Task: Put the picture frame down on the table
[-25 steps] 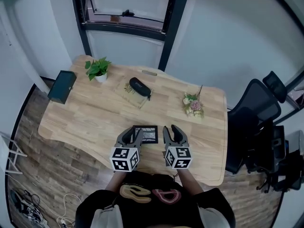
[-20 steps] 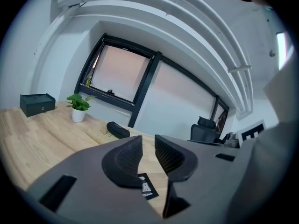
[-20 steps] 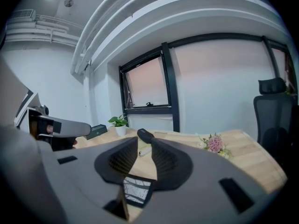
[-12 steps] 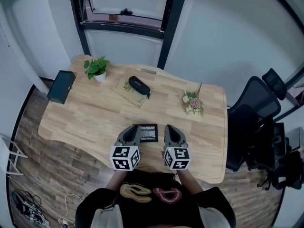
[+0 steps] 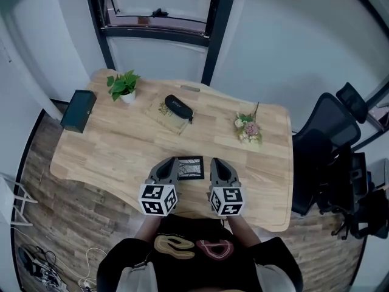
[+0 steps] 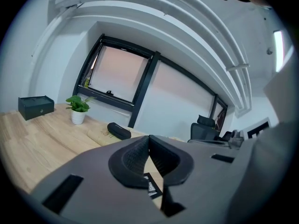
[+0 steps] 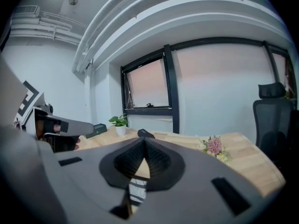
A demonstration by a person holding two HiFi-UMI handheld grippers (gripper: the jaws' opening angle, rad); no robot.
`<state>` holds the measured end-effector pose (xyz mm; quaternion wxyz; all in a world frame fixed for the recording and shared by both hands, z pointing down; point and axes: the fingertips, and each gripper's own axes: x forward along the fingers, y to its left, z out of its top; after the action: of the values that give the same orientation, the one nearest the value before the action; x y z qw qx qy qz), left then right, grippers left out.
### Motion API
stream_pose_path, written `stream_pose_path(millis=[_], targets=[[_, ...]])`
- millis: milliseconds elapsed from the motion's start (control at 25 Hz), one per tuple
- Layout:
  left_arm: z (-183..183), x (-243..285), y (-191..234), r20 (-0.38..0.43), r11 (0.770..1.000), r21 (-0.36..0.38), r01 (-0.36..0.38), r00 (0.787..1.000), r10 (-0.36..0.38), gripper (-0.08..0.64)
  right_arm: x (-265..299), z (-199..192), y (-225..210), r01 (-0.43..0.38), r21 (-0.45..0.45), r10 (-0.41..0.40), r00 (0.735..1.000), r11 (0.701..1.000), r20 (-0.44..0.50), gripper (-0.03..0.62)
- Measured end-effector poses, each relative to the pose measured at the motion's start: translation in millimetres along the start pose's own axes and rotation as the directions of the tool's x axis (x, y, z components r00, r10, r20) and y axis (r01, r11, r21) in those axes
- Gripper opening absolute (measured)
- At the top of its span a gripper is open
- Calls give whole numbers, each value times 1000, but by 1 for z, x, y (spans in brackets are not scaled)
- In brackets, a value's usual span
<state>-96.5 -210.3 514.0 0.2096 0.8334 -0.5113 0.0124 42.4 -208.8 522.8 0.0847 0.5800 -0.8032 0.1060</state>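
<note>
The black picture frame (image 5: pixel 191 168) lies flat on the wooden table (image 5: pixel 109 151) near its front edge. My left gripper (image 5: pixel 165 169) is at the frame's left side and my right gripper (image 5: pixel 219 170) just off its right side. Both have just been closing with nothing between the jaws, and both now stand shut and empty. In the left gripper view the pads meet at the tips (image 6: pixel 149 137), and a corner of the frame (image 6: pixel 152 186) shows below them. The right gripper (image 7: pixel 144 139) shows the same, with the frame (image 7: pixel 137 189) beneath.
A potted plant (image 5: pixel 124 87) and a dark box (image 5: pixel 79 110) stand at the back left. A black glasses case (image 5: pixel 179 107) rests on a flat board at the back middle. A small bunch of flowers (image 5: pixel 249 129) lies at the right. An office chair (image 5: pixel 325 145) stands beside the table's right edge.
Both grippers' jaws have gone from wide apart to shut. The hands have hardly moved, and the frame lies where it was.
</note>
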Motion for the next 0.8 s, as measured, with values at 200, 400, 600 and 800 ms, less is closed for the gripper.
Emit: stream_pose_path(millis=[200, 400, 600, 800], targets=[[-9, 1, -1, -27, 1000, 12, -2, 1000, 3, 17, 3, 1, 2, -3, -13, 3, 1000, 1000, 0, 9], [-8, 3, -2, -25, 1000, 15, 0, 1000, 0, 17, 5, -2, 4, -7, -60, 7, 1000, 998, -9, 9], [-10, 7, 1, -38, 999, 29, -18, 999, 19, 17, 7, -4, 7, -15, -115, 14, 1000, 993, -13, 9], [-15, 10, 2, -54, 999, 32, -19, 998, 21, 17, 14, -8, 8, -29, -120, 27, 999, 992, -26, 9]])
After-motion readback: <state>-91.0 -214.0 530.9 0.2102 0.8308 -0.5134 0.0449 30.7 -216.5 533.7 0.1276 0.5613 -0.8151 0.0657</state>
